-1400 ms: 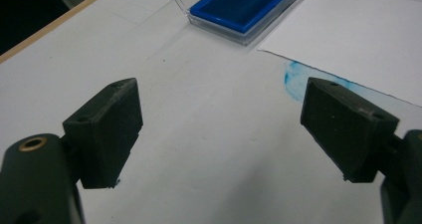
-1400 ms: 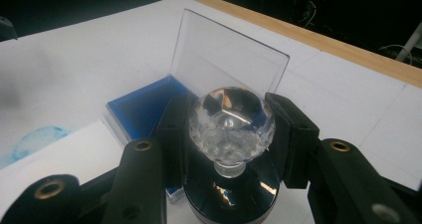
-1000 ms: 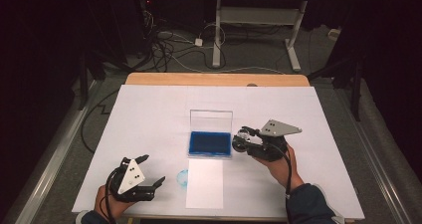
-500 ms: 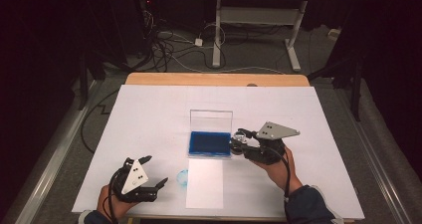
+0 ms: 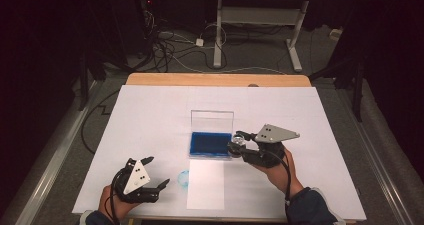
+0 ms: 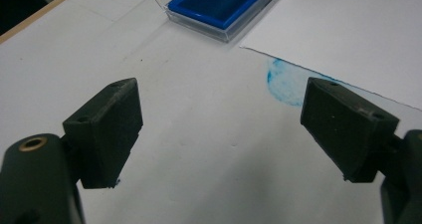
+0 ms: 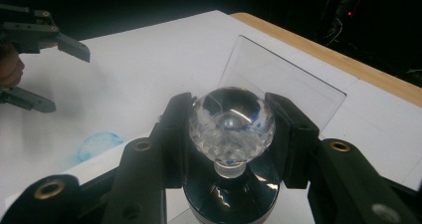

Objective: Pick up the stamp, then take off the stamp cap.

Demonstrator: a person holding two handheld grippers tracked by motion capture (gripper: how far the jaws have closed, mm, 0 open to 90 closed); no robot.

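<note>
So this looks like a stamp job, prob abt halfway. The right claw (image 7: 231, 134) is clamped on a clear stamp (image 7: 231, 127) w/ a round glass knob on top and a dark round base under it; both pads squeeze the knob from either side. In the high view the stamp (image 5: 237, 143) sits in the right claw (image 5: 240, 146) just at the right edge of the blue ink pad (image 5: 211, 143), touching or v close to it, can't tell which. The pad's clear lid (image 5: 212, 120) stands open behind it.

Done so far, judging by how things lie: there's already one round blue print (image 5: 183, 178) on the surface, right at the left edge of the white paper sheet (image 5: 206, 187) that lies in front of the pad. From the left claw cam the print (image 6: 284, 82) looks smudgy and half tucked under the sheet's edge, so not a clean one imo.

Left to do: I'd guess inking the stamp and then pressing it on the sheet, which looks blank as far as I can see.

Left claw (image 5: 156, 174) is spread wide w/ nothing in it, resting low near the front left of the surface (image 5: 150, 115), close to the print but not on it. Prob just waiting to pin the sheet down
</note>
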